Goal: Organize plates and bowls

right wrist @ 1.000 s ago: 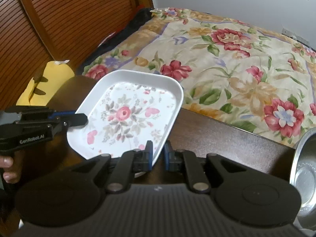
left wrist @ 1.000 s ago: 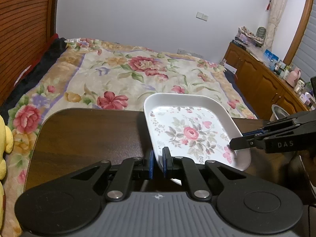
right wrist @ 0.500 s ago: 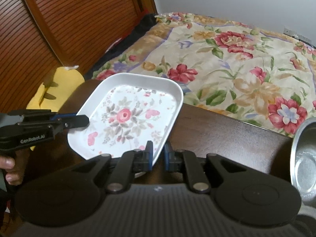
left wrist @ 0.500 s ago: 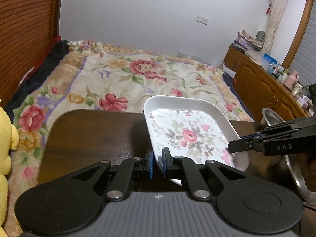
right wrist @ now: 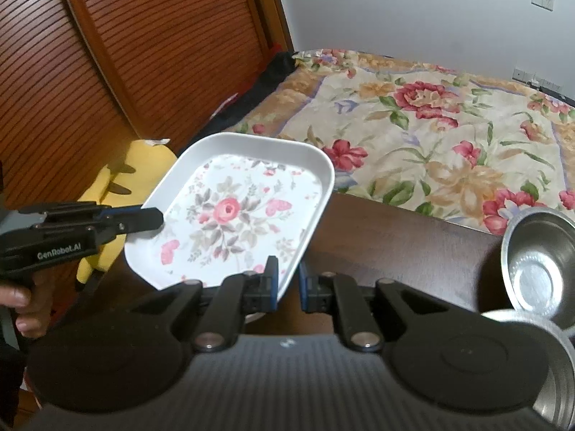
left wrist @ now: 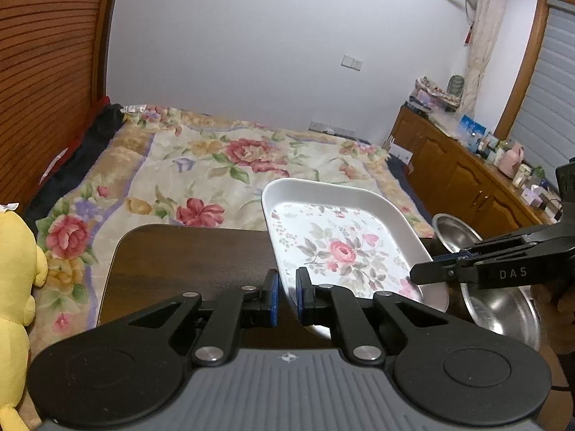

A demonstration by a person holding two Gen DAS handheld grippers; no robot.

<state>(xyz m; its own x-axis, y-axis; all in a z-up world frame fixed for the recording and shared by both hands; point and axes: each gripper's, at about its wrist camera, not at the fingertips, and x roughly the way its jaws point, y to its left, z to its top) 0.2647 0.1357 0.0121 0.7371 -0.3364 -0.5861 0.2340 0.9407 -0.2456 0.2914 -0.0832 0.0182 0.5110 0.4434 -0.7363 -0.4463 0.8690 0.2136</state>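
Raised higher off the dark wooden table [left wrist: 187, 251], the white floral rectangular plate [left wrist: 337, 248] stays clamped at opposite rims by left gripper [left wrist: 286, 296] and right gripper [right wrist: 287, 285].

- A dark brown wooden table [left wrist: 187, 262] with a rounded corner is seen in both views, its bare top showing a faint wood grain.
- Two stainless steel bowls are seen at its right end: a smaller bowl [right wrist: 539, 265] farther back, and a larger bowl [left wrist: 503, 309] nearer, just beside it.
- A bed [right wrist: 449, 133] is seen directly behind the table, covered by a floral blanket [left wrist: 215, 165] with red and yellow blooms.
- A yellow plush toy [left wrist: 14, 287] is seen off the table's left edge.
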